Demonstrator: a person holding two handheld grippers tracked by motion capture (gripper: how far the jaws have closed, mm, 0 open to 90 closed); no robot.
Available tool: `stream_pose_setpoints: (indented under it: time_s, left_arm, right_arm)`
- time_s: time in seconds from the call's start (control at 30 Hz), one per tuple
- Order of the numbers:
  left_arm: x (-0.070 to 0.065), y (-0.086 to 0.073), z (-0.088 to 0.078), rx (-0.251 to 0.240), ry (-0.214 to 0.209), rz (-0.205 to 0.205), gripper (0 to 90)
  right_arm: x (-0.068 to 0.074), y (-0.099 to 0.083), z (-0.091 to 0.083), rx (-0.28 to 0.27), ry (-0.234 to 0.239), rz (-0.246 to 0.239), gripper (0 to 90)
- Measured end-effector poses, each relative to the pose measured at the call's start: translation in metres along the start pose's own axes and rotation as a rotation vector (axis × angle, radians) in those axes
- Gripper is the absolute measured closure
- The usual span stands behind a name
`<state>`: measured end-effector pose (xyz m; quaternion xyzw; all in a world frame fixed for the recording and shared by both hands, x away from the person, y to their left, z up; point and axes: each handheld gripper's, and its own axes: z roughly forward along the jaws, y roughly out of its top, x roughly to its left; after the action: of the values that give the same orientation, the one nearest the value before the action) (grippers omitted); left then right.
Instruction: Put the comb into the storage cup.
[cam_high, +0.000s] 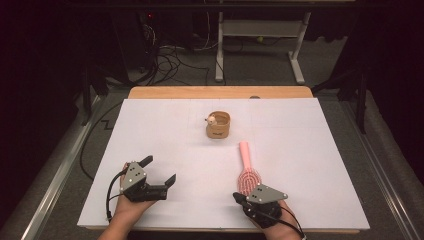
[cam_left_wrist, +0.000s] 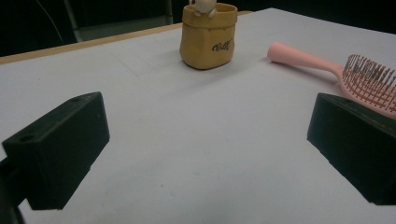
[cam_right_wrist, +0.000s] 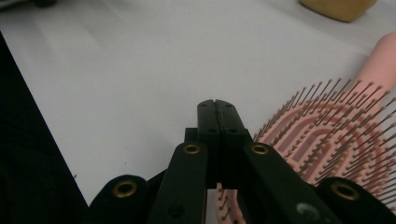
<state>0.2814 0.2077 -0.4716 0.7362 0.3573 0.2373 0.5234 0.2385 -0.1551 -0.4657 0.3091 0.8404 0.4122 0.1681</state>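
My right hand-held gripper (cam_high: 241, 199) sits at the head of the pink hairbrush (cam_high: 245, 172), jaws clenched together with nothing between them; in the right gripper view the closed jaws lie just beside the bristles. The hairbrush lies flat on the table (cam_high: 310, 165), near of the yellow cup (cam_high: 218, 125), its handle pointing toward that cup. My left hand-held gripper (cam_high: 160, 171) rests to the left of the hairbrush, well apart from it, jaws released and wide, holding nothing. I judge the step in hand to be the approach to the hairbrush. The next move calls for opening the right jaws, straddling the hairbrush at the neck or handle, then closing firmly.
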Motion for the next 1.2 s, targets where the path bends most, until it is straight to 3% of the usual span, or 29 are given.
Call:
stream_pose_setpoints:
  time_s: [0.13, 0.6, 1.2]
  left_arm:
    - [0.001, 0.0, -0.001, -0.004, 0.002, -0.003, 0.0]
    - [0.002, 0.0, -0.002, -0.006, 0.0, -0.003, 0.0]
    - [0.002, 0.0, -0.002, -0.004, -0.007, -0.004, 0.0]
  right_arm:
    - [0.006, -0.004, 0.007, 0.063, -0.01, -0.026, 90.0]
    - [0.007, -0.006, 0.004, 0.101, -0.044, -0.066, 90.0]
    - [-0.018, -0.012, -0.009, 0.103, -0.089, -0.003, 90.0]
